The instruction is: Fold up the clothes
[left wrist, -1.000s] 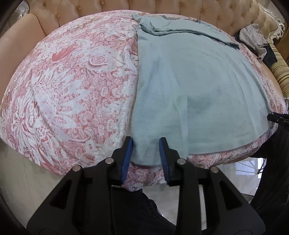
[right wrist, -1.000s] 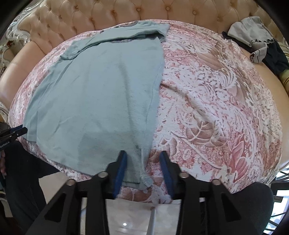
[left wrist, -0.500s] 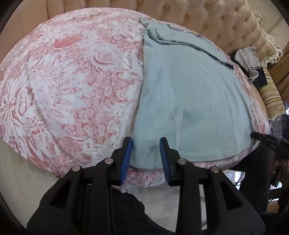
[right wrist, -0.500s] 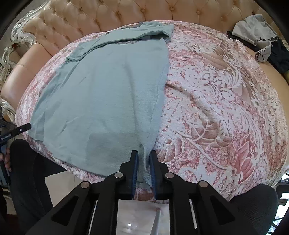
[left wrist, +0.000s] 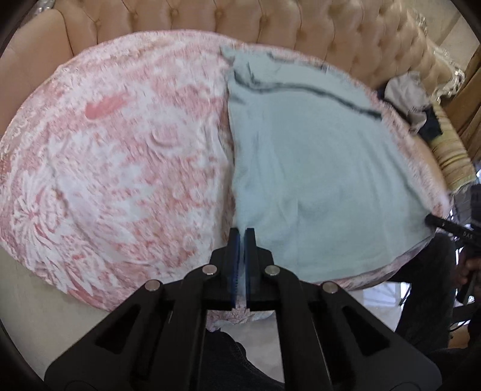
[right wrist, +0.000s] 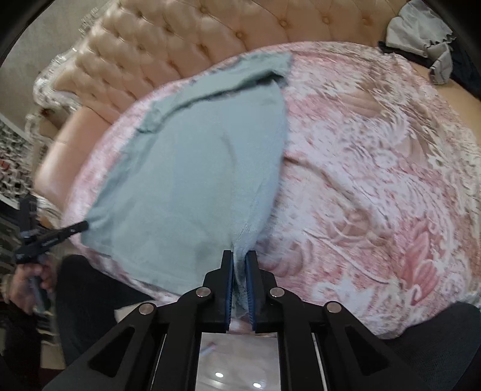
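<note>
A pale blue-green shirt (left wrist: 315,168) lies flat on the pink floral bedcover (left wrist: 120,150), its top end folded near the headboard. My left gripper (left wrist: 242,230) is shut on the shirt's near left hem corner, cloth pinched between the blue pads. In the right wrist view the same shirt (right wrist: 192,180) spreads to the left over the bedcover (right wrist: 375,180). My right gripper (right wrist: 239,252) has its jaws closing on the near right hem corner, with cloth bunched between the pads. Each view shows the other gripper at the shirt's far corner.
A tufted beige headboard (left wrist: 300,27) curves behind the bed. A pile of grey and dark clothes (right wrist: 421,33) sits at the back right, beside a striped cushion (left wrist: 454,162). A person's dark trousers (left wrist: 228,361) stand at the bed's near edge.
Both grippers went from open around the hem corners to closed on them, the right one first. The left view has risen a little and both views are now blurred.
</note>
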